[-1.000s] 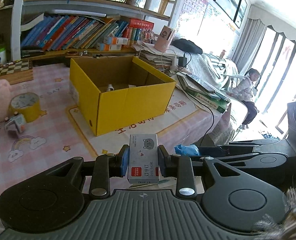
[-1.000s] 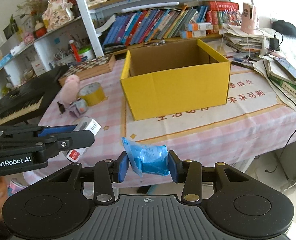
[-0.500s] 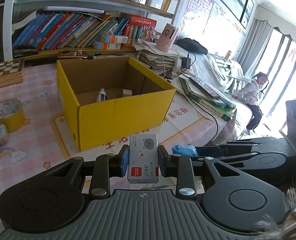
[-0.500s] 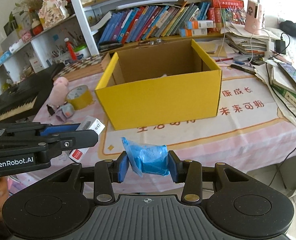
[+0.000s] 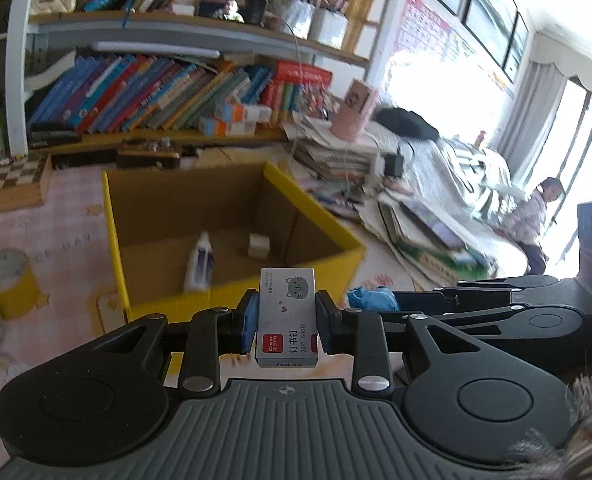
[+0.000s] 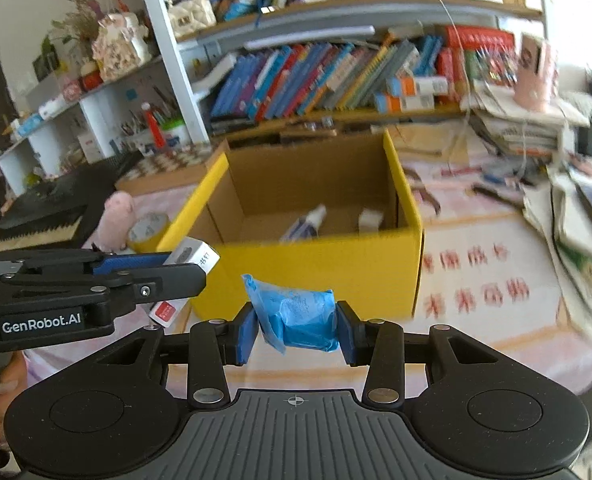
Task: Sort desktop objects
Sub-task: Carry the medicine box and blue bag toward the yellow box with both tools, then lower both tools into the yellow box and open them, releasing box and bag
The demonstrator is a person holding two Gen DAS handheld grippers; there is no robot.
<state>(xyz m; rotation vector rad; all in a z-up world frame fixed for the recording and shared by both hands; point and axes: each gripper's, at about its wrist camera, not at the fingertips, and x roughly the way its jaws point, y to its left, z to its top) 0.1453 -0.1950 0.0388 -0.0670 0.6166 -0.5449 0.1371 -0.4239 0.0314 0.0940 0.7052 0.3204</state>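
My left gripper (image 5: pixel 287 326) is shut on a grey staples box (image 5: pixel 287 312) with a cat drawing and a red label, held in the air just before the near wall of the yellow cardboard box (image 5: pixel 232 300). My right gripper (image 6: pixel 296 332) is shut on a blue plastic packet (image 6: pixel 296 316), also in front of the yellow box (image 6: pixel 316 272). The left gripper with the staples box (image 6: pixel 192 256) shows at the left of the right wrist view. Inside the box lie a white bottle (image 5: pixel 200 260) and a small white block (image 5: pixel 259 245).
A yellow tape roll (image 5: pixel 6 282) and a pink plush toy (image 6: pixel 114 216) stand left of the box on the pink tablecloth. A chessboard (image 5: pixel 10 178) and bookshelves lie behind. Stacked papers and books (image 5: pixel 424 232) crowd the right side. A child (image 5: pixel 536 220) stands far right.
Both grippers have risen and moved closer to the yellow box, so its inside with the bottle and block now shows. Both still hold their objects.
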